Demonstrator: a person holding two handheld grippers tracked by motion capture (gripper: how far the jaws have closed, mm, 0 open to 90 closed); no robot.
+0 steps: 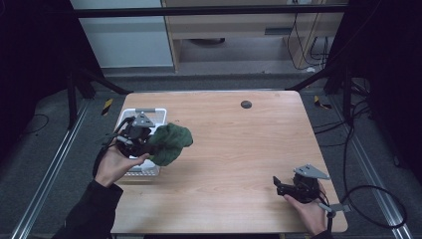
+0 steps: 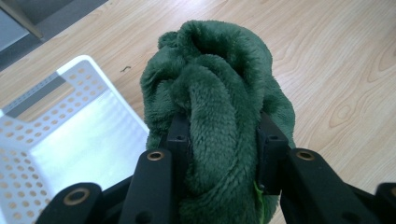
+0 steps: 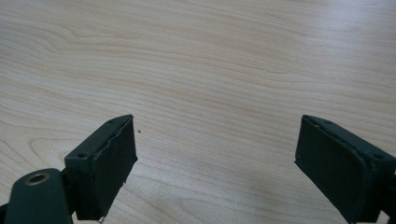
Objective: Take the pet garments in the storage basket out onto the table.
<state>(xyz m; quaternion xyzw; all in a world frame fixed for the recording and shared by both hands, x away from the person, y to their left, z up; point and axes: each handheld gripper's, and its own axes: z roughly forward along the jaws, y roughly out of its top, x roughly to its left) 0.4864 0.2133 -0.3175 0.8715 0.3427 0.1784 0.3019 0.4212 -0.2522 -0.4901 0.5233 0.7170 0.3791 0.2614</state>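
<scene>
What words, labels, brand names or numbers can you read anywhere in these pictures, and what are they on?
None can be read.
The green cloth clamped in the left gripper has a small bright green tag at its edge, with no print to be made out on it.
The white basket, the wooden table and the right gripper show no lettering.

Dim high view with black surrounds, evenly lit table (image 1: 239, 144), soft glare on wood, sharp close-ups

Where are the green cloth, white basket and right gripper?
green cloth (image 2: 219, 93), left gripper view, bunched top.
white basket (image 2: 88, 65), left gripper view, rim corner.
right gripper (image 3: 215, 163), right gripper view, gap between open jaws.
</scene>
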